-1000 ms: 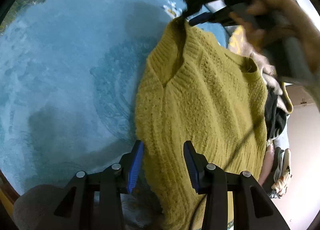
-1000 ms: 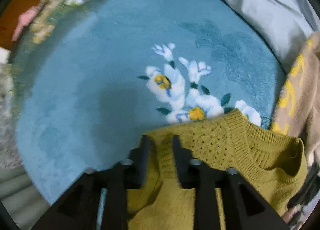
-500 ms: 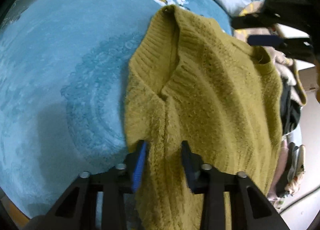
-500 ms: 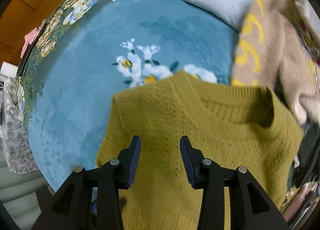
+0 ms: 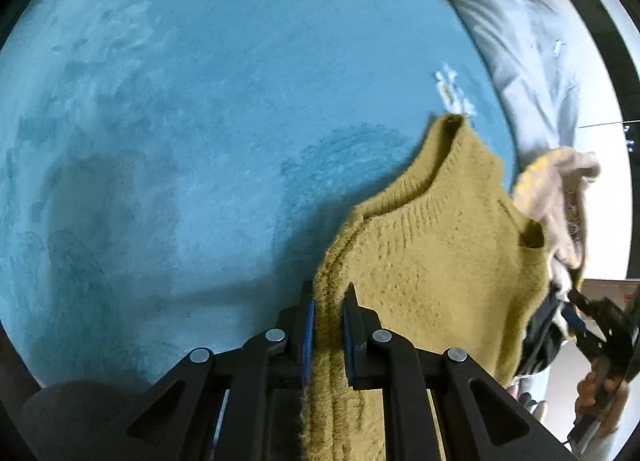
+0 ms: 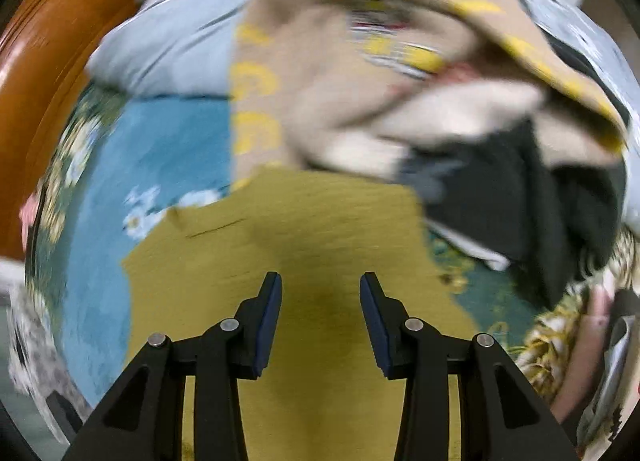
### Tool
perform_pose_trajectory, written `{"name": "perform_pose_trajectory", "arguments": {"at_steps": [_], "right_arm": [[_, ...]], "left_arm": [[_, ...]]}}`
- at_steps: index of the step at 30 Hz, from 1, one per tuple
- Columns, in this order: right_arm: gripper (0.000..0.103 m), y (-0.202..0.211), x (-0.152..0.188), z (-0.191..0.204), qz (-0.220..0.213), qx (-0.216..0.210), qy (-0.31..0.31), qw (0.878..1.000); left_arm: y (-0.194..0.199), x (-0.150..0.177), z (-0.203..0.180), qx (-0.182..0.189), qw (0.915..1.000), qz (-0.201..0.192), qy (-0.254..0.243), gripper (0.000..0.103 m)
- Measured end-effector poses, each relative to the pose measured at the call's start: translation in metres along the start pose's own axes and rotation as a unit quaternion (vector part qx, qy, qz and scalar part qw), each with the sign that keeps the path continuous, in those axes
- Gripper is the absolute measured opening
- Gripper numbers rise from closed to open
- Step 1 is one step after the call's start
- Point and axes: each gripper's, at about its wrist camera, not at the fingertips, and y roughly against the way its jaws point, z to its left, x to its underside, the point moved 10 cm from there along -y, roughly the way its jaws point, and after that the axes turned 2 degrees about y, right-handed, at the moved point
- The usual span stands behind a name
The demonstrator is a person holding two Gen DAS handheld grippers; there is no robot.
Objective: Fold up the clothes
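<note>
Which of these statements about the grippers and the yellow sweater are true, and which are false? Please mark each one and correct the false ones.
1. The left gripper is closed on a fold of the mustard-yellow sweater. True.
2. The right gripper is clamped on the sweater. False: its jaws stand apart above the knit and nothing is between them.
3. The sweater lies on a blue blanket with white flowers. True.
4. A beige garment with yellow letters lies beyond the sweater in the right wrist view. True.
5. The dark garment is held in the left gripper. False: it lies in the pile next to the beige garment.
</note>
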Motion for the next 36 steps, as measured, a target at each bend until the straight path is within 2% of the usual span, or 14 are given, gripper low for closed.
{"name": "perform_pose_trajectory", "arguments": {"at_steps": [2,4,8,9,10,14,18,23,27,28,30,33,35,36], "right_arm": [[0.042,-0.005,-0.002,-0.018,0.003,0.012,-0.003,1.000],[0.042,-0.011,-0.008,-0.025,0.007,0.025,0.016,1.000],[0.042,-0.016,-0.032,0.002,-0.008,0.047,0.111,0.993],[0.042,-0.019,-0.037,0.011,-0.009,0.045,0.133,0.990],[0.043,-0.025,-0.044,0.025,-0.004,0.043,0.169,0.985],[0.043,-0.052,-0.049,0.053,0.030,0.088,0.280,0.956],[0.043,-0.079,-0.048,0.067,0.066,0.114,0.353,0.926],[0.043,-0.097,-0.048,0.085,0.074,0.128,0.426,0.892],[0.044,-0.117,-0.045,0.084,0.103,0.154,0.453,0.872],[0.044,-0.123,-0.044,0.083,0.111,0.161,0.459,0.867],[0.044,-0.128,-0.043,0.081,0.114,0.167,0.461,0.864],[0.041,-0.127,-0.044,0.081,0.111,0.171,0.448,0.870],[0.027,-0.122,-0.044,0.080,0.111,0.174,0.431,0.878],[0.018,-0.118,-0.042,0.081,0.106,0.169,0.434,0.879]], "left_arm": [[0.003,0.000,-0.003,-0.024,0.9994,-0.012,-0.023,0.013],[0.003,0.000,-0.001,-0.037,0.9989,-0.017,-0.023,0.013],[0.001,0.000,0.001,-0.052,0.9983,-0.017,-0.022,0.013],[0.001,0.001,-0.001,-0.042,0.9987,-0.016,-0.025,0.013],[0.002,0.001,-0.004,-0.030,0.9990,-0.016,-0.028,0.013],[0.004,0.005,-0.007,0.028,0.9994,-0.003,-0.020,0.015],[0.009,0.004,-0.014,0.095,0.9954,0.004,-0.003,0.016],[0.016,0.005,-0.008,0.109,0.9941,0.002,0.000,0.017],[0.002,0.002,-0.037,0.113,0.9936,0.003,-0.005,0.018],[0.005,0.001,-0.031,0.115,0.9933,0.004,-0.004,0.018],[0.009,0.003,-0.026,0.120,0.9927,0.005,0.002,0.018],[0.008,0.001,-0.025,0.132,0.9911,0.009,0.015,0.019],[0.009,0.000,-0.025,0.137,0.9902,0.013,0.022,0.019],[0.010,-0.001,-0.026,0.140,0.9898,0.015,0.022,0.020]]}}
